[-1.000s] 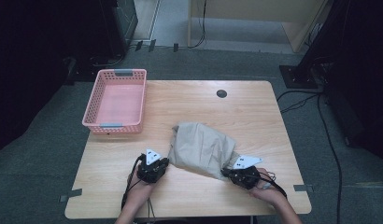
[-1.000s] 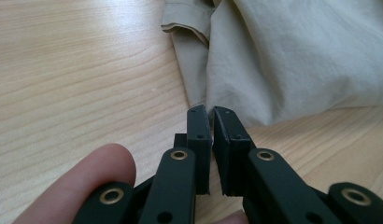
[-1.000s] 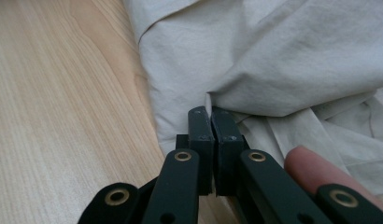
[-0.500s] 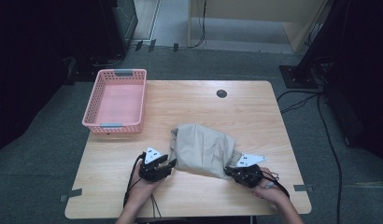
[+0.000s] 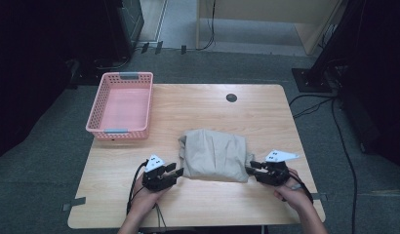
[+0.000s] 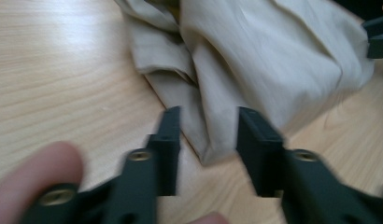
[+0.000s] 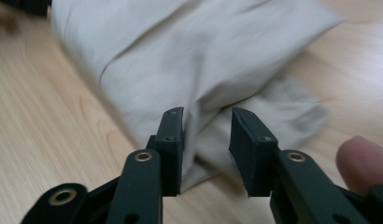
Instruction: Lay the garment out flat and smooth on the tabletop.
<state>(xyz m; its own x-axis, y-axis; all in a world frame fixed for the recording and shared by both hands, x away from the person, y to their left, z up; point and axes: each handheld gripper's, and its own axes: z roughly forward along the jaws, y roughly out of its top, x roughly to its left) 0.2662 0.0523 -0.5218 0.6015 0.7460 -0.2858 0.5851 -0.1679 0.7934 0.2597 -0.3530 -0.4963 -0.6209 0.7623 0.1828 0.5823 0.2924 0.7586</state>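
Observation:
A beige folded cloth (image 5: 215, 155) lies in a rumpled heap on the wooden table (image 5: 198, 107), near its front. My left gripper (image 5: 176, 172) sits at the cloth's near left corner. In the left gripper view its jaws (image 6: 208, 116) have just been opening, and the cloth's edge (image 6: 213, 140) lies loose between them without being pinched. My right gripper (image 5: 251, 166) is at the near right corner. Its jaws (image 7: 207, 116) have also just been opening and stand apart around a fold of the cloth (image 7: 203, 84).
A pink plastic basket (image 5: 121, 105) stands at the table's far left. A small black round cap (image 5: 231, 97) is set into the tabletop at the back. The front table edge runs just behind both hands.
Both grippers' jaws have parted and let go of the cloth's near corners. The cloth has settled lower on the table. The right gripper has shifted a little to the right.

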